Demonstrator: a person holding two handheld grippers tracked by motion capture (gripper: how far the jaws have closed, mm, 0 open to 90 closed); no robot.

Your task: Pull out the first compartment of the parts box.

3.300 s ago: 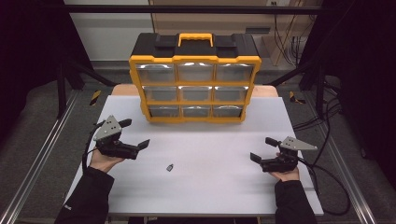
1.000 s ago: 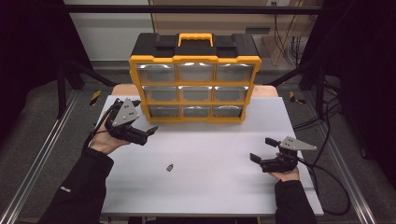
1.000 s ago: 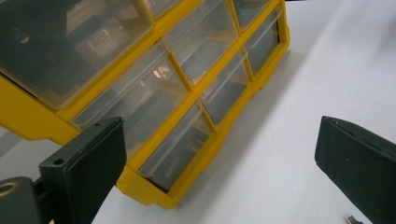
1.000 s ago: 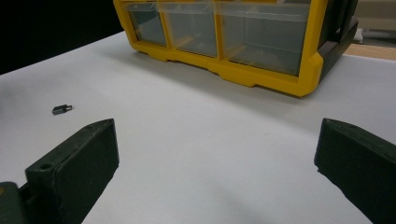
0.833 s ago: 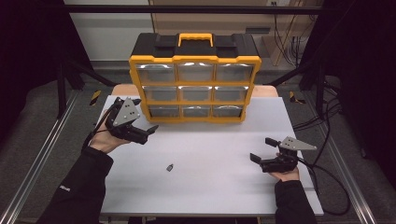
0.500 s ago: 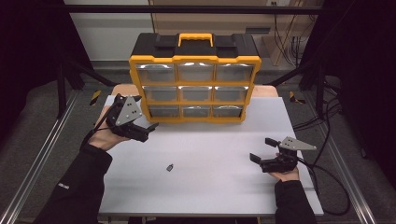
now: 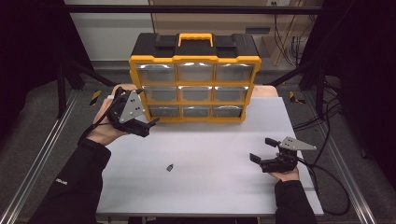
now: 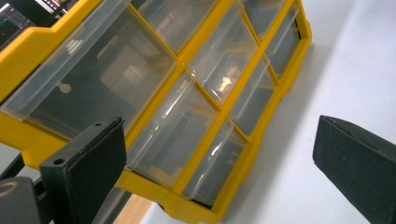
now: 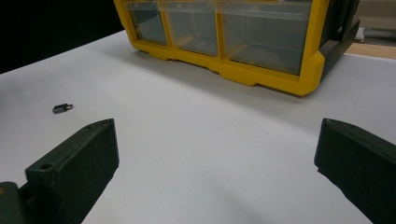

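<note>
A: Now that the left gripper point(image 7: 150, 125) is being held up against the organiser's point(image 7: 194, 77) lower left corner, rather than low over the table point(image 7: 210, 186) as it was a few seconds ago, what is being signalled for the work?

B: A drawer is probably being lined up for opening, though none is being touched yet. In the left gripper view the jaws are being held wide, with nothing between them, and the bottom-left drawer point(image 8: 175, 133) is being framed just ahead of them, toward the left jaw.

A: And the other hand?

B: The right gripper point(image 7: 262, 149) is being kept where it was, low over the table and well apart from the cabinet, its jaws also spread wide and empty. A small dark part point(image 7: 170, 167) is lying on the table ahead of it and off to its left jaw's side, untouched and unmoved.

A: How is the organiser looking?

B: It is being seen as a yellow frame with a black top and nine clear drawers in three rows, all shut flush. The drawer nearest the left gripper is looking empty through its glossy front, though reflections are making that hard to judge.
</note>
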